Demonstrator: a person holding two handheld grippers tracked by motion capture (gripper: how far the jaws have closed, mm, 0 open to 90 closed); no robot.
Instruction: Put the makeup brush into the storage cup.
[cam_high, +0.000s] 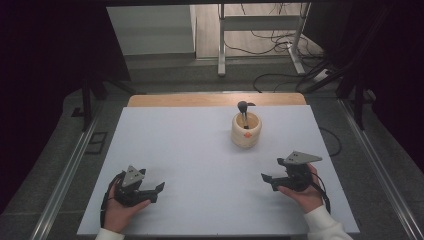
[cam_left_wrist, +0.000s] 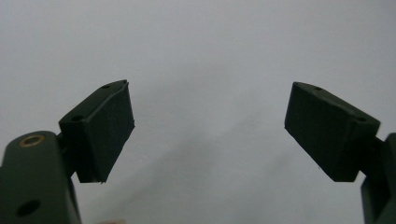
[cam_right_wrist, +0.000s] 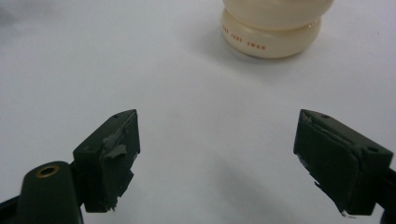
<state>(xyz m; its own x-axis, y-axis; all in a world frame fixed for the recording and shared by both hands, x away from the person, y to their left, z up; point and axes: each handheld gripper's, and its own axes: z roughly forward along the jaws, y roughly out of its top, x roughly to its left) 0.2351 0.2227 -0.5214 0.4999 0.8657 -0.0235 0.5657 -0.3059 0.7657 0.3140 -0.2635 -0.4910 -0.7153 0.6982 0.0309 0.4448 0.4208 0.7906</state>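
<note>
Cream pot (cam_high: 246, 131), holding an upright dark-headed tool (cam_high: 243, 111), stands far right on the table (cam_high: 190, 150). Right gripper (cam_high: 268, 180) and left gripper (cam_high: 156, 189) rest near, jaws wide and empty. A careless reach could tip the pot.

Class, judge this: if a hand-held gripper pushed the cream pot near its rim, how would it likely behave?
The pot looks squat with a broad base, so it would probably slide on the table rather than tip. Its glossy surface suggests a slippery, possibly breakable ceramic. The dark-headed tool standing loosely inside would likely rattle or shift.

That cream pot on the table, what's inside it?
A dark-headed utensil stands in the cream pot, its handle going down inside, beside something small and orange. The pot's wall hides the utensil's lower end and the pot's bottom.
</note>
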